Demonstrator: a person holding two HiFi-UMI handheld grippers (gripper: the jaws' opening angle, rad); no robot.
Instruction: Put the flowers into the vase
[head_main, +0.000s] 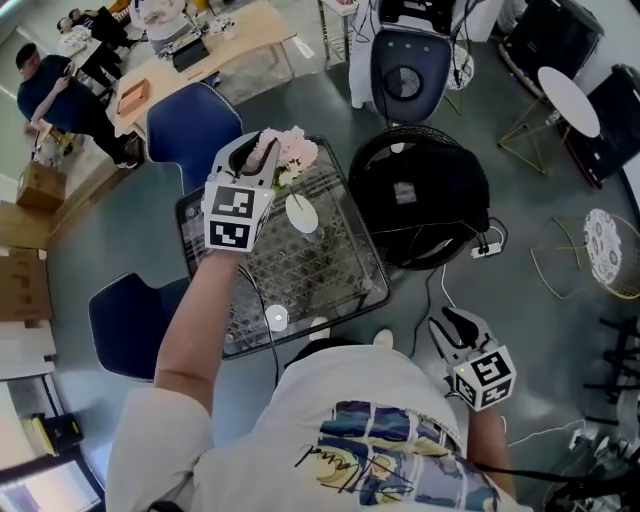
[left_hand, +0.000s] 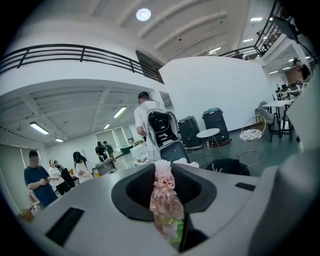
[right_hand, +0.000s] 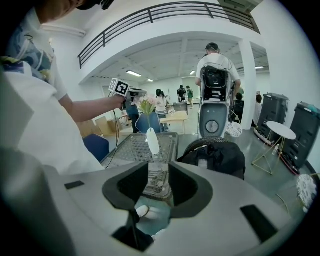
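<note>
Only the left gripper view shows jaws clamping the flowers (left_hand: 163, 187).

A square table (head_main: 330, 275) with a clear, mesh-patterned top stands on the grey floor (head_main: 430, 300). A slim white vase (head_main: 302, 214) stands upright on its far half. A small round white object (head_main: 276, 319) lies near the table's near edge.

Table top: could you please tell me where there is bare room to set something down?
Bare: the stretch between the white vase and the white disc, and the side toward the black bag. Crowded: the far left corner, where the left gripper holds the flowers.
</note>
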